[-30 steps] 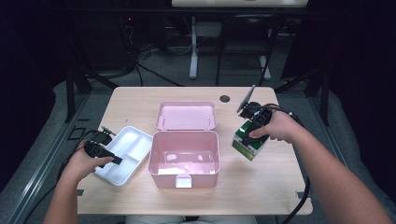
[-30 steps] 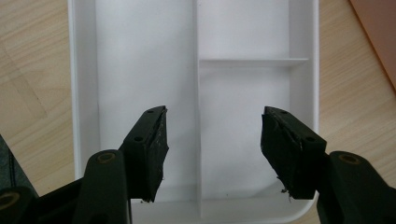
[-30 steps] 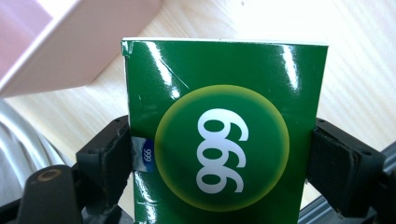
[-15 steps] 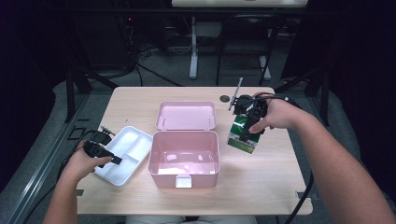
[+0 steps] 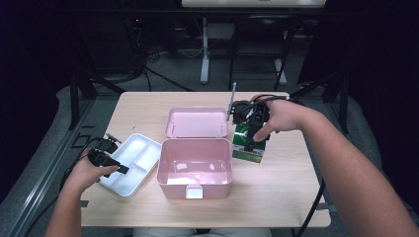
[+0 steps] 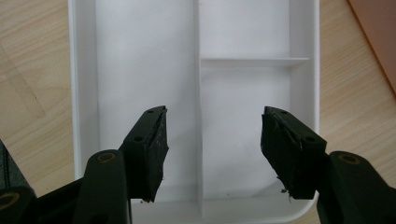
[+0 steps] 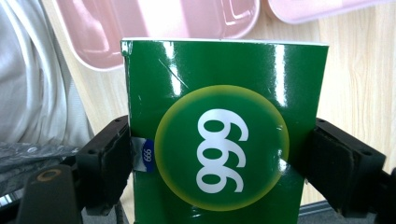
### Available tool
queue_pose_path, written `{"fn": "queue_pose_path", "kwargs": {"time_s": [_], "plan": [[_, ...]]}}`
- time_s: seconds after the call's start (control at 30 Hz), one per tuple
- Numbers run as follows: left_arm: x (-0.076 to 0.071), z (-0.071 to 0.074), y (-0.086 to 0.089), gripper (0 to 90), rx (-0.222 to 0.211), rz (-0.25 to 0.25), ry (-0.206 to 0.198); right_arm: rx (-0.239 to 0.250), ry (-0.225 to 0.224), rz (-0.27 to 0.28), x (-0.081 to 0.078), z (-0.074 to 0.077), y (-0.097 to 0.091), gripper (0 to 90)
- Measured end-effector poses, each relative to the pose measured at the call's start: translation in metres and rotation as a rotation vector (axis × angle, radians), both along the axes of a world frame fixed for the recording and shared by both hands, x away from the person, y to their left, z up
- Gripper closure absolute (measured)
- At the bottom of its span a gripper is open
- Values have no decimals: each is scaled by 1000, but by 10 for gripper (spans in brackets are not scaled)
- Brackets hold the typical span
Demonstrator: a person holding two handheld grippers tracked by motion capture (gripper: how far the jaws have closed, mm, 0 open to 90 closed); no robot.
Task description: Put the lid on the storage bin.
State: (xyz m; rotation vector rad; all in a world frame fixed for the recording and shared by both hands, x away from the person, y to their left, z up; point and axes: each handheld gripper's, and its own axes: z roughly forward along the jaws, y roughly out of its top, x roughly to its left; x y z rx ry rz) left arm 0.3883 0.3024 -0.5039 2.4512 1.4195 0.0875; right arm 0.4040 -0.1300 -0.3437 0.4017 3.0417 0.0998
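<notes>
At the right edge of the open pink box (image 5: 195,168), the right hand-held gripper (image 5: 251,129) holds a green carton (image 5: 248,145) just beside the box's right wall, close above or on the counter (image 5: 276,187); which of the two cannot be told. In the right gripper view both black jaws press flat against the carton's (image 7: 224,135) two sides, clamped across its width. The carton face shows a yellow-ringed circle with white digits, seen upside down, and a small blue label near the left jaw. The pink box's rim shows beyond the carton's top edge.

Left hand-held gripper (image 5: 111,165): over the near part of the white divided tray (image 5: 133,155), which lies on the counter just left of the pink box. In the left gripper view the jaws stand wide apart with nothing between them, poised above the tray (image 6: 88,93), astride its long central divider.

Pink box lid (image 5: 196,122) lies open behind the box.
</notes>
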Motion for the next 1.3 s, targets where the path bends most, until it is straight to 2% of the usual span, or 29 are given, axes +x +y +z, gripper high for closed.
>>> {"fn": "queue_pose_path", "kwargs": {"time_s": [0.27, 0.3, 0.37, 0.4, 0.47, 0.73, 1.0, 1.13, 1.3], "plan": [[0, 0, 0, 411, 0, -1, 1, -4, 6, 55, -4, 0, 31, 159], [0, -1, 0, 411, 0, -3, -2, -1, 8, 72, -4, -2, 40, 159], [0, -1, -1, 412, 0, -10, -3, -1, 9, 79, -4, -3, 44, 159], [0, -1, -2, 411, -2, -6, -1, -1, 12, 94, -3, -6, 54, 158], [0, -1, -2, 411, -1, -9, -2, -2, 14, 99, -3, -6, 58, 158], [0, -2, -3, 411, 1, -15, 4, -16, 30, 156, -4, -16, 93, 158], [0, -2, -3, 411, 3, -13, 1, -13, 31, 173, -8, -25, 101, 158], [1, -2, -3, 411, 5, -15, 4, -34, 21, 185, -8, -32, 99, 158], [1, -3, -3, 411, 7, -14, 7, -6, 30, 176, -7, -43, 96, 158]]}}
